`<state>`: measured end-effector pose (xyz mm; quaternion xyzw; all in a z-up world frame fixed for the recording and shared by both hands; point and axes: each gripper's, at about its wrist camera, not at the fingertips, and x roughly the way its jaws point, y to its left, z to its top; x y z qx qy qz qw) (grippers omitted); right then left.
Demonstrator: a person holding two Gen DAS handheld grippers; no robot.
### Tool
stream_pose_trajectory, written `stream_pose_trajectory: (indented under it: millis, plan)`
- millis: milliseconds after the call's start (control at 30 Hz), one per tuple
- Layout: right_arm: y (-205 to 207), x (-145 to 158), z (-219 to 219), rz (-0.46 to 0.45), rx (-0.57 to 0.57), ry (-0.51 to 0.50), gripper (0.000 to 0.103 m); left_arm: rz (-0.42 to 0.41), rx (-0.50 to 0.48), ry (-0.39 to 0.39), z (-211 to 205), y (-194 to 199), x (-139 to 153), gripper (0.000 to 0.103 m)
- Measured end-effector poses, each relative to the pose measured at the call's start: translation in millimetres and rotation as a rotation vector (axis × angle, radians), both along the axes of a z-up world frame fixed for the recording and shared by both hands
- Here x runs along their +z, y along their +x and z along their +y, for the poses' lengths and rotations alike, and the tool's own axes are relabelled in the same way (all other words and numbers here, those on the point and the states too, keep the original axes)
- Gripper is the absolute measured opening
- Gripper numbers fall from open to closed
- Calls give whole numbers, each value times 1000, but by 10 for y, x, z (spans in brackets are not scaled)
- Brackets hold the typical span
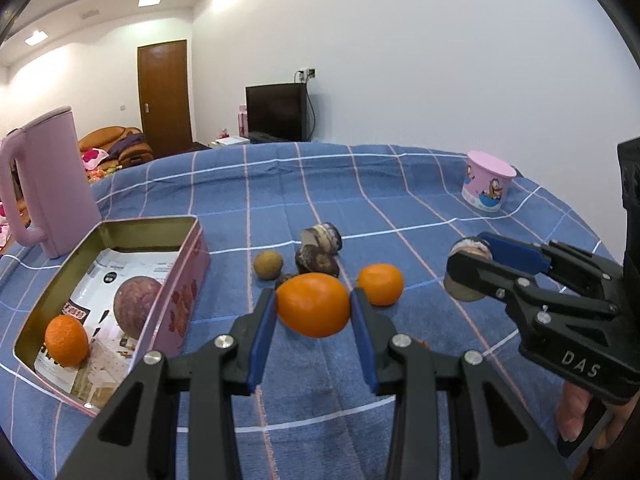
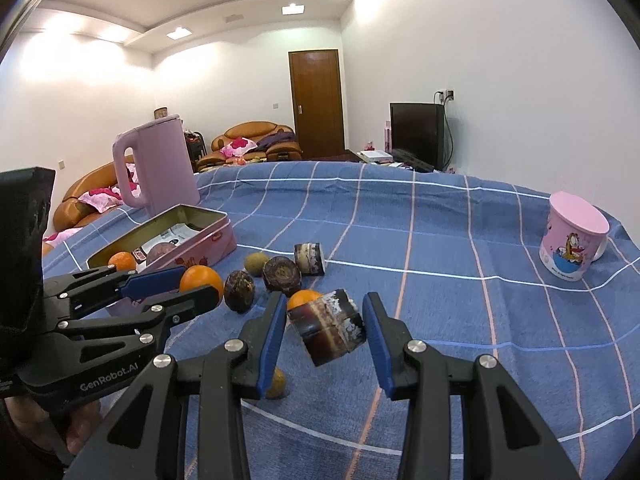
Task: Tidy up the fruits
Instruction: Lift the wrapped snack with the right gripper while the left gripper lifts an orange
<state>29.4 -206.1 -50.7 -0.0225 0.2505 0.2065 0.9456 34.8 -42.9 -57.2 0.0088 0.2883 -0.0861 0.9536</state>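
Partly done: one orange (image 1: 66, 341) and a purple fruit (image 1: 136, 307) lay in the tin (image 1: 192, 276) at 9 o'clock. Left gripper (image 1: 313, 311) clamped another orange (image 1: 312, 305); right gripper (image 2: 326, 326) clamped a sugarcane segment (image 2: 327, 327). Remaining fruit (image 1: 268, 265) sat on the surface (image 1: 400, 208) at 12 o'clock.

In the left wrist view the pink jug (image 1: 44, 184) beside the tin (image 1: 120, 240) is cut off by the left edge. Printed paper (image 1: 100, 280) lining the tin is too small to read. A small brown fruit (image 2: 276, 384) near the tin sits half hidden behind a finger (image 2: 272, 336) of the right gripper (image 2: 326, 332). The person's hand (image 1: 576, 412) is mostly hidden behind that gripper's body.
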Motion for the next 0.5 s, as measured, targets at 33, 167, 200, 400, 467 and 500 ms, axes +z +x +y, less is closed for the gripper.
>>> stream_pose_trajectory:
  millis: [33,167,200,400,467,500]
  plan:
    - [-2,2,-1,-3,0,1,42,-3,2,-1,3,-3,3,39]
    - [-14,13,-6,-13,0,3,42,-14,6,-5,15,-26,15,39]
    - [-13,10,-8,-15,0,4,42,-19,8,-5,18,-32,19,39]
    - [-52,25,-20,-30,0,9,42,-45,11,-8,22,-78,42,39]
    - [-68,33,-23,-36,0,12,42,-53,14,-6,26,-95,46,39]
    - [-72,35,-24,-38,0,12,42,-57,14,-5,24,-102,48,39]
